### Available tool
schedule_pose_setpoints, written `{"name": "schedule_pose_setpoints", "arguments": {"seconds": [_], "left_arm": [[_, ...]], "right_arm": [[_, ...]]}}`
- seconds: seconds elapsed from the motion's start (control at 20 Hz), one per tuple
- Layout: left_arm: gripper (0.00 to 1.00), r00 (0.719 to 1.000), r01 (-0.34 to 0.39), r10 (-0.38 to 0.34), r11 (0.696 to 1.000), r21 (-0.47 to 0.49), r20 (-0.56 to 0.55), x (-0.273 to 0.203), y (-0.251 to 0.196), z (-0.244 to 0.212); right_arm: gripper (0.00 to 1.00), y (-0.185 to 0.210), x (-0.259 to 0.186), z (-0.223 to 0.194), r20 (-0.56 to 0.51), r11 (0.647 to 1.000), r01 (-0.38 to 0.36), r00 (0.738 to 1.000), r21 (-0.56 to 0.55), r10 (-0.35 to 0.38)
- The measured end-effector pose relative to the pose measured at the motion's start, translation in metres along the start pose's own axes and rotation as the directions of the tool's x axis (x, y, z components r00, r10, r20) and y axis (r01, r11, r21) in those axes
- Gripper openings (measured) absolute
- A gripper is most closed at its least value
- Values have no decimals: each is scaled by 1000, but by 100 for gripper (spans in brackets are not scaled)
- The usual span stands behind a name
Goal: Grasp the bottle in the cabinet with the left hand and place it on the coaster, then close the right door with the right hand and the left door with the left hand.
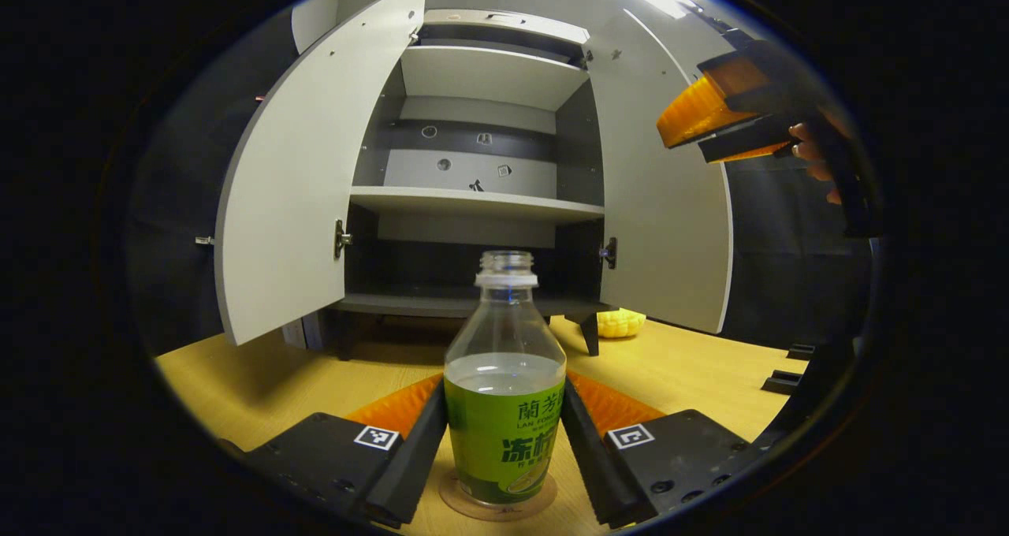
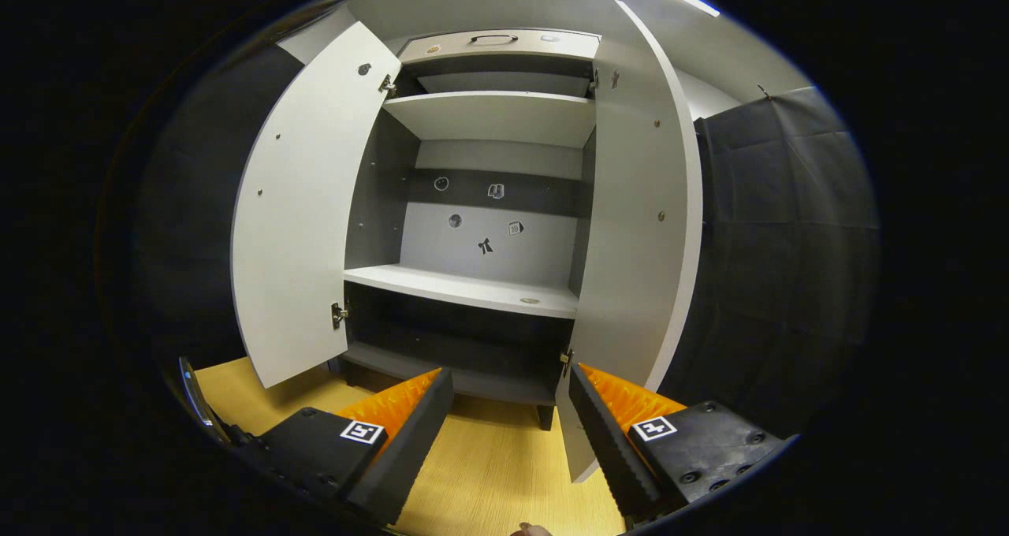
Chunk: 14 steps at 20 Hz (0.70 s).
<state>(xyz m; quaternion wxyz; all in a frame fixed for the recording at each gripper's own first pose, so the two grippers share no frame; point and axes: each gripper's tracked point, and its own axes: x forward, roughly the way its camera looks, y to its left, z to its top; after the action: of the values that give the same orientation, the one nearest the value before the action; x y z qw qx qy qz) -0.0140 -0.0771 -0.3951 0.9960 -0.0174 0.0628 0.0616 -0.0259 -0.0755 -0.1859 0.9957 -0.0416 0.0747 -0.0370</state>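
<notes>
Bottle (image 1: pixel 504 386) stands on the coaster (image 1: pixel 498 501); my left claw (image 1: pixel 504 441) flanks it, so I spread evenly and back straight off, right claw (image 2: pixel 504 433) wide.

Wooden table (image 1: pixel 694 362) — dark cloth walls (image 2: pixel 788 228).

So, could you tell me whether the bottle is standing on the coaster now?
Touching. In the left gripper view the bottle stands upright with its base on the round coaster, between the left tool's fingers.
</notes>
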Motion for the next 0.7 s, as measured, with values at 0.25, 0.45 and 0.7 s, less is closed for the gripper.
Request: {"name": "schedule_pose_setpoints", "arguments": {"seconds": [0.25,0.45,0.7], "left_arm": [[93,1000,16,-16,1000,14,1,-3,-7,1],[94,1000,8,-8,1000,23,15,1,-4,7],[94,997,-14,11,999,45,71,3,6,35]], "right_arm": [[98,-3,1,3,7,1000,4,1000,10,-4],[98,-4,-1,3,4,1000,2,1000,5,-2],[98,-2,-1,10,9,1000,-2,1000,9,2]]}}
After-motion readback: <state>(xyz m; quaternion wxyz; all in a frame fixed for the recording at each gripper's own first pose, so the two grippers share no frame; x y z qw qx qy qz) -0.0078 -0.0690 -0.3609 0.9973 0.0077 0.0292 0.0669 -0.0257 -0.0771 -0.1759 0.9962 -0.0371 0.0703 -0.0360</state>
